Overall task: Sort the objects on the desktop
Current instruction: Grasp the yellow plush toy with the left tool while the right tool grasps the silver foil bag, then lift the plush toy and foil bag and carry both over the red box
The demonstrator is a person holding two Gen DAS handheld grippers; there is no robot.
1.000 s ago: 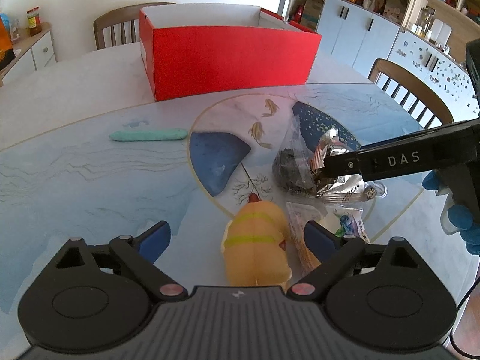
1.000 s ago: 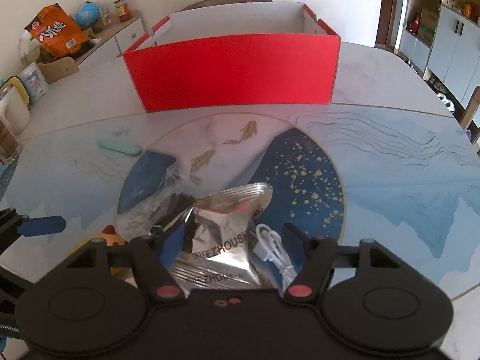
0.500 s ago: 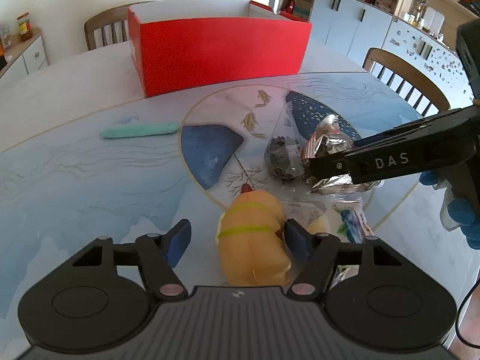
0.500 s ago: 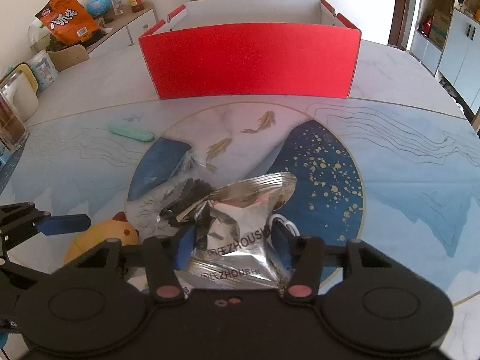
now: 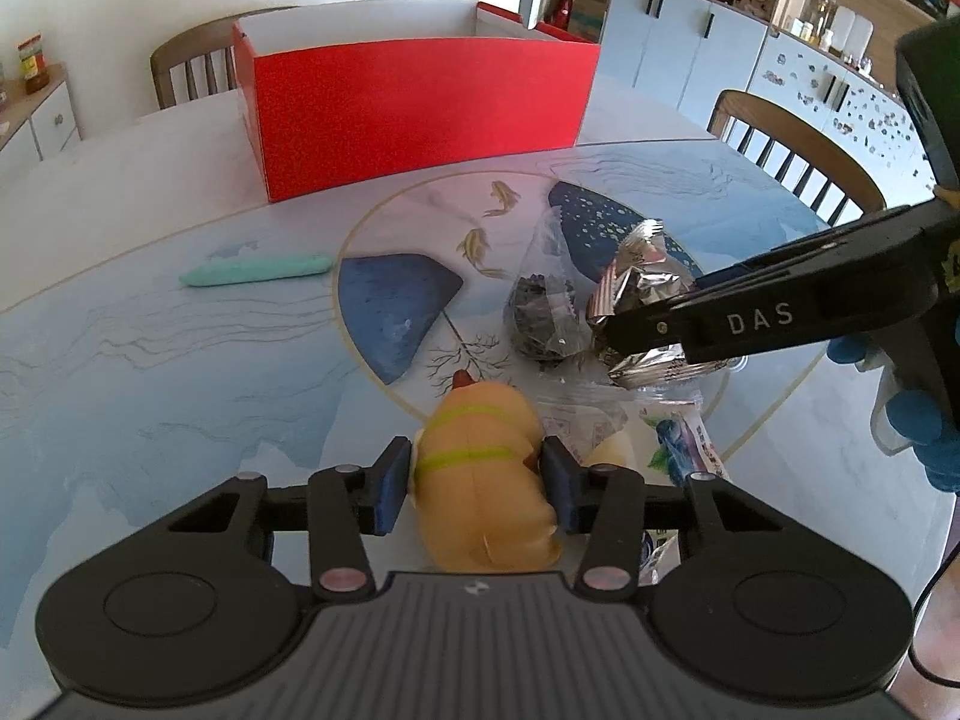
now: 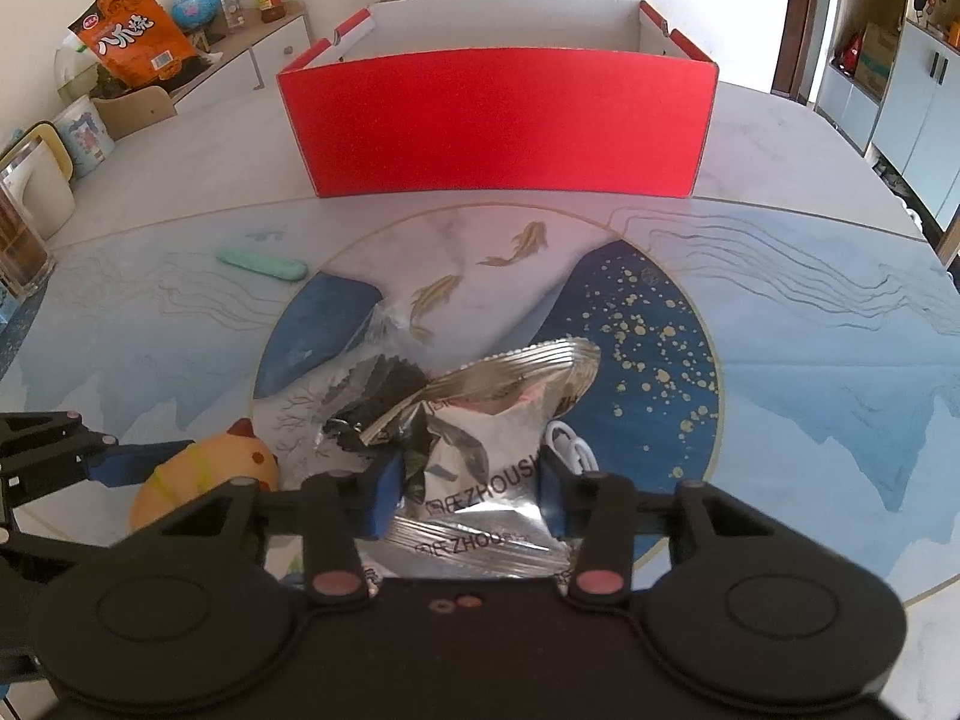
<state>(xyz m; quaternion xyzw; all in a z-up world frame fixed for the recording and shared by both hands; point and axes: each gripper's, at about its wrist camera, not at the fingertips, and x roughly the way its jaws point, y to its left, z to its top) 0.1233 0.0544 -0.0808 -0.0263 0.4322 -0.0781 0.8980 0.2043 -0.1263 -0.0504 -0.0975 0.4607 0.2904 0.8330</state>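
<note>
My left gripper (image 5: pixel 474 480) is shut on a yellow rubber chick toy (image 5: pixel 486 480) near the table's front edge; the toy also shows in the right wrist view (image 6: pixel 204 474). My right gripper (image 6: pixel 471 489) is shut on a silver foil snack bag (image 6: pixel 480 480), which shows in the left wrist view (image 5: pixel 642 294) just right of a clear bag of dark bits (image 5: pixel 546 312). An open red box (image 5: pixel 414 96) stands at the back of the table (image 6: pixel 780 276). A mint-green case (image 5: pixel 258 270) lies to the left.
Small packets (image 5: pixel 684 444) and a white cable (image 6: pixel 567 444) lie under and beside the grippers. Chairs (image 5: pixel 798 150) stand around the table. A sideboard with an orange snack bag (image 6: pixel 132 30) is at the far left. A glass jar (image 6: pixel 18 234) stands at the left table edge.
Both grippers closed from open: the left onto the chick toy, the right onto the foil bag. The foil bag has come up a little off the table.
</note>
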